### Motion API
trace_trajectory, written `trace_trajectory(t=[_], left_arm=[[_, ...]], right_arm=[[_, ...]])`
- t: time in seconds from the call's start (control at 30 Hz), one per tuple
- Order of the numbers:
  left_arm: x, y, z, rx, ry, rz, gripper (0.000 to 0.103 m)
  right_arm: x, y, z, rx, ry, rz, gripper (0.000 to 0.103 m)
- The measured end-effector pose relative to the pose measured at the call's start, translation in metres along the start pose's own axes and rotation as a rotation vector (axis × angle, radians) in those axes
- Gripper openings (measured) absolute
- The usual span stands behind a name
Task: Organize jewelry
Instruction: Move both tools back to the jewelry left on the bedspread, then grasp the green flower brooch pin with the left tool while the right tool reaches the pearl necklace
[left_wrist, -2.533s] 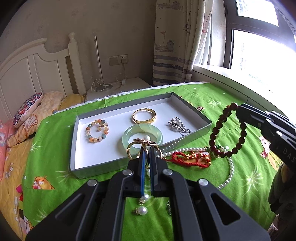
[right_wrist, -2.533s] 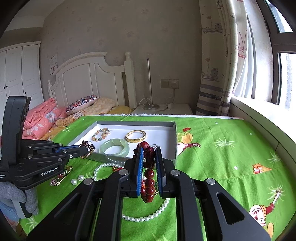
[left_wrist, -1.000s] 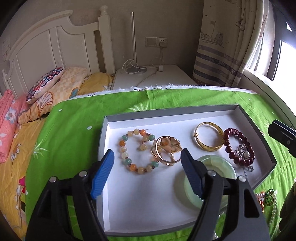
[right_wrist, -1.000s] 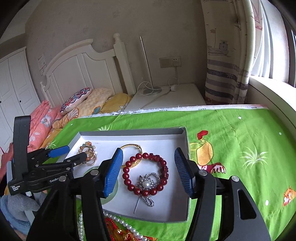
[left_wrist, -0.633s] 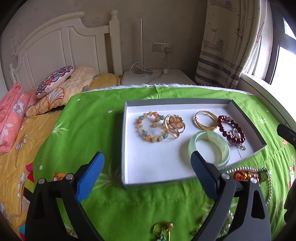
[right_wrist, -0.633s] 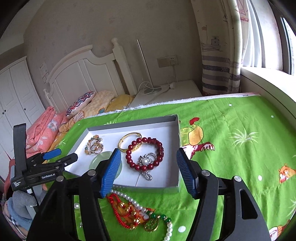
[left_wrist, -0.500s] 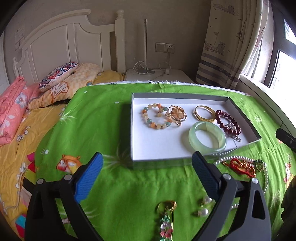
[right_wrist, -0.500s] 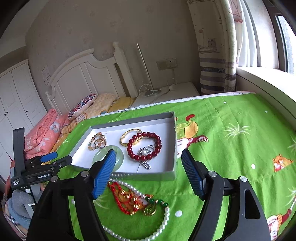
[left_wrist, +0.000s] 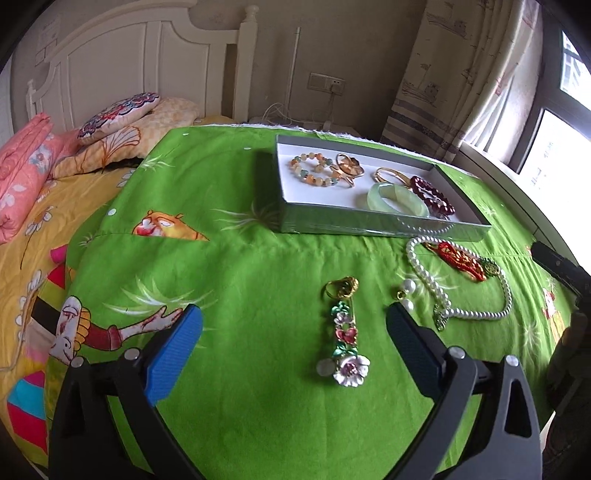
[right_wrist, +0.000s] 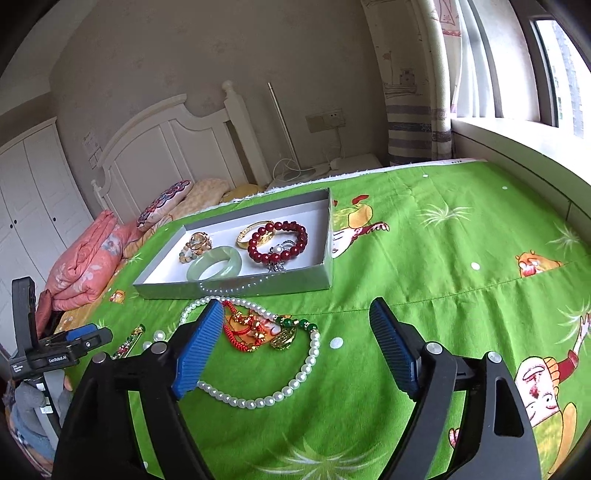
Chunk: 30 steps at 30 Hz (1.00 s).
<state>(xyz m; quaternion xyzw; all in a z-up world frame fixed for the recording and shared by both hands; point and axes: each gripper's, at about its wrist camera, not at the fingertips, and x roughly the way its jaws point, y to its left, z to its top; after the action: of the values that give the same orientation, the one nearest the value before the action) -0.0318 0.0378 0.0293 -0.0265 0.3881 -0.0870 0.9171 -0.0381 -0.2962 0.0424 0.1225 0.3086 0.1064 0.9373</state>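
A grey tray (left_wrist: 384, 224) (right_wrist: 236, 288) on the green cloth holds a jade bangle (left_wrist: 397, 194) (right_wrist: 214, 263), a dark red bead bracelet (left_wrist: 432, 190) (right_wrist: 277, 238), a gold bangle (left_wrist: 388, 173), a pastel bead bracelet (left_wrist: 312, 170) and gold rings (left_wrist: 347, 168). On the cloth lie a pearl necklace (left_wrist: 465, 313) (right_wrist: 258, 400), a red-and-gold knotted piece (left_wrist: 458, 260) (right_wrist: 255, 328), pearl earrings (left_wrist: 406, 293), a gold ring (left_wrist: 341, 286) and a flower brooch (left_wrist: 345, 339). My left gripper (left_wrist: 293, 334) is open and empty near the brooch. My right gripper (right_wrist: 297, 349) is open and empty over the necklace.
Pillows (left_wrist: 118, 114) and a pink quilt (right_wrist: 88, 258) lie at the left by the white headboard (left_wrist: 140, 62). A curtain (right_wrist: 410, 81) and a window sill (right_wrist: 517, 147) run along the right. The cloth's near edge is close to both grippers.
Both grippers have pulled back from the tray toward the near edge and stand wide open. The loose pieces on the cloth have come into the left wrist view.
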Motion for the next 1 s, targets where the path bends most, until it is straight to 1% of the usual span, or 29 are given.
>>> trace_trajectory(t=[0.07, 0.2, 0.23, 0.27, 0.3, 0.33, 0.5, 0.53, 0.7, 0.77, 0.8, 0.9, 0.93, 1.0], left_arm=[[0.003, -0.011, -0.001, 0.056, 0.011, -0.004, 0.099], [0.016, -0.021, 0.0, 0.103, 0.074, -0.004, 0.094], [0.019, -0.022, 0.0, 0.105, 0.09, -0.005, 0.088], [0.023, -0.022, 0.0, 0.108, 0.107, -0.006, 0.079], [0.026, -0.024, -0.001, 0.116, 0.123, -0.006, 0.074], [0.026, -0.025, -0.001, 0.126, 0.121, 0.003, 0.072], [0.027, -0.032, -0.004, 0.175, 0.126, 0.024, 0.07], [0.026, -0.033, -0.004, 0.185, 0.124, 0.024, 0.067], [0.024, -0.039, -0.006, 0.219, 0.112, -0.005, 0.052], [0.023, -0.043, -0.008, 0.239, 0.108, -0.013, 0.043], [0.023, -0.045, -0.008, 0.25, 0.107, -0.017, 0.04], [0.021, -0.049, -0.009, 0.271, 0.102, -0.021, 0.022], [0.021, -0.05, -0.01, 0.274, 0.1, -0.02, 0.019], [0.02, -0.05, -0.01, 0.272, 0.099, -0.02, 0.018]], right_arm=[[0.004, -0.004, 0.001, 0.018, 0.014, 0.013, 0.08], [0.006, -0.014, 0.001, 0.076, 0.022, 0.031, 0.08], [0.006, -0.015, 0.001, 0.078, 0.018, 0.036, 0.08], [0.005, -0.015, 0.001, 0.078, 0.016, 0.035, 0.081], [0.005, -0.014, 0.001, 0.077, 0.017, 0.035, 0.081], [0.005, -0.014, 0.002, 0.077, 0.018, 0.036, 0.081], [0.006, -0.015, 0.001, 0.082, 0.02, 0.041, 0.081], [0.006, -0.016, 0.001, 0.083, 0.02, 0.041, 0.081], [0.007, -0.018, 0.002, 0.091, 0.024, 0.047, 0.081], [0.007, -0.018, 0.001, 0.09, 0.024, 0.046, 0.081], [0.007, -0.018, 0.001, 0.089, 0.024, 0.046, 0.081], [0.007, -0.018, 0.001, 0.09, 0.024, 0.047, 0.081], [0.007, -0.018, 0.001, 0.089, 0.024, 0.046, 0.081], [0.007, -0.018, 0.002, 0.089, 0.022, 0.044, 0.081]])
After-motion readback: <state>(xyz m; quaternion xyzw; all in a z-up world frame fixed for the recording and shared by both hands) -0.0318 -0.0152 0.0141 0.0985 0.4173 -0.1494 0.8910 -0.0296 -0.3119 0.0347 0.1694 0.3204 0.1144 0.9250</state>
